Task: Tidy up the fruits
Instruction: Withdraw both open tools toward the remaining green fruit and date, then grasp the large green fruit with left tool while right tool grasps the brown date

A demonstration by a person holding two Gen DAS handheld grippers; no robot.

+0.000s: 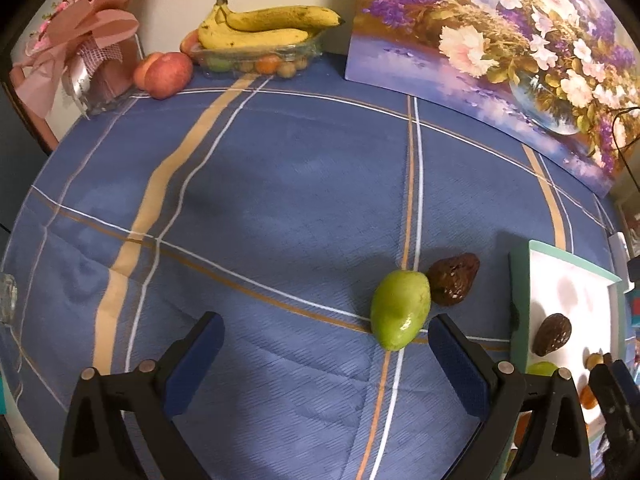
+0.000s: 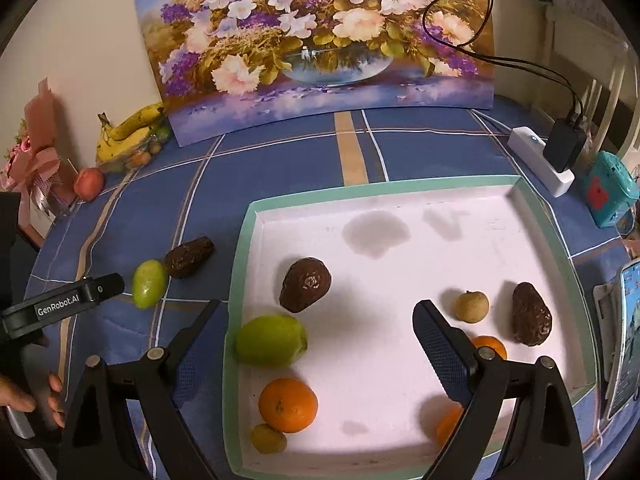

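Both grippers, left [image 1: 326, 342] and right [image 2: 318, 334], are gaping wide, gripping nothing. Right is hovering over the tray [image 2: 536, 216]; left is nearing a green fruit [image 1: 400, 309].

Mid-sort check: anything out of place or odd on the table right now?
Yes: a green fruit and a dark wrinkled fruit lie touching on the cloth, left of the tray. The tray floor also shows greyish stains.

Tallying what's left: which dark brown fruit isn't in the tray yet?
The dark fruit on the blue cloth beside the green fruit; the other two lie inside the tray.
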